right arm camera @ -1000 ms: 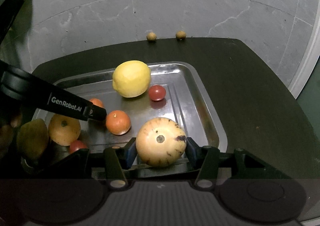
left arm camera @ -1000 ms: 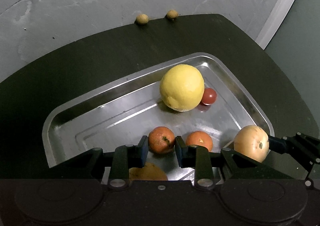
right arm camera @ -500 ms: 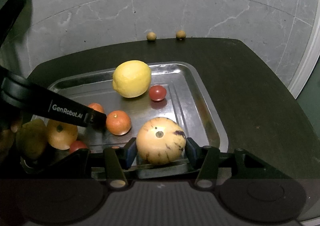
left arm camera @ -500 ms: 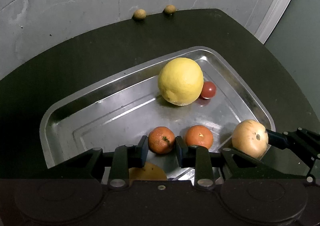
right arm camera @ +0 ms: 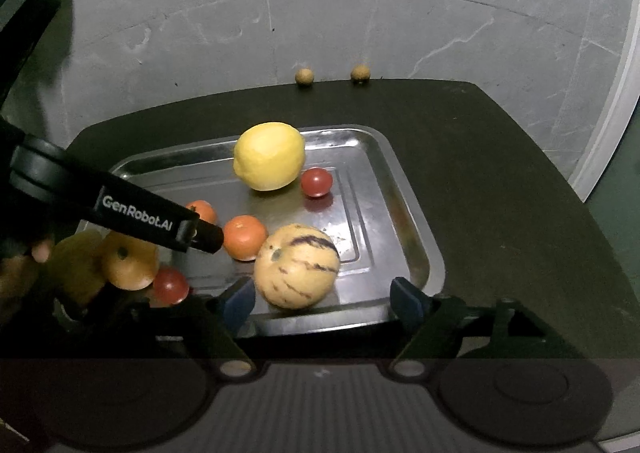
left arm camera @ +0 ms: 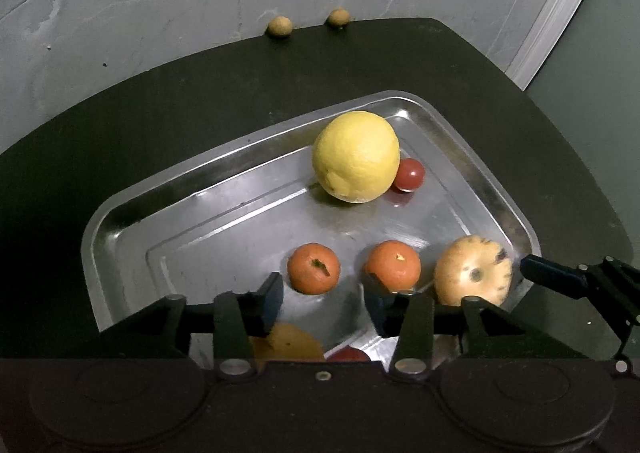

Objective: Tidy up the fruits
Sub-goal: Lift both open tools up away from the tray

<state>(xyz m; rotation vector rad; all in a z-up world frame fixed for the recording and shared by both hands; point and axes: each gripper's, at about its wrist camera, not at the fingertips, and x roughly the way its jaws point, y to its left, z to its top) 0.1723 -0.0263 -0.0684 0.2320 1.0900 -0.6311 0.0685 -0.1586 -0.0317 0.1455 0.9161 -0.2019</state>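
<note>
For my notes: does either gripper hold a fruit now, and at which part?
Nothing is held. Both grippers' jaws are opening; the striped melon and small orange lie free on the tray.

A dark rounded table (right arm camera: 500,181) stands on grey marbled floor (right arm camera: 400,13) in dim light.

A dark table (right arm camera: 500,189) bears a metal tray (right arm camera: 408,213); two small brown balls (right arm camera: 304,75) at its far edge.

tray left half (left arm camera: 168,237): bare metal, open for entry
tray far corner: lemon (left arm camera: 356,156) w/ small tomato (left arm camera: 410,174) touching, blocks it
tray near edge: tangerines (left arm camera: 314,268), striped melon (right arm camera: 297,265), more fruit crowd it
table right side (right arm camera: 500,189): free
table back edge: two small nuts (right arm camera: 304,75)
</note>
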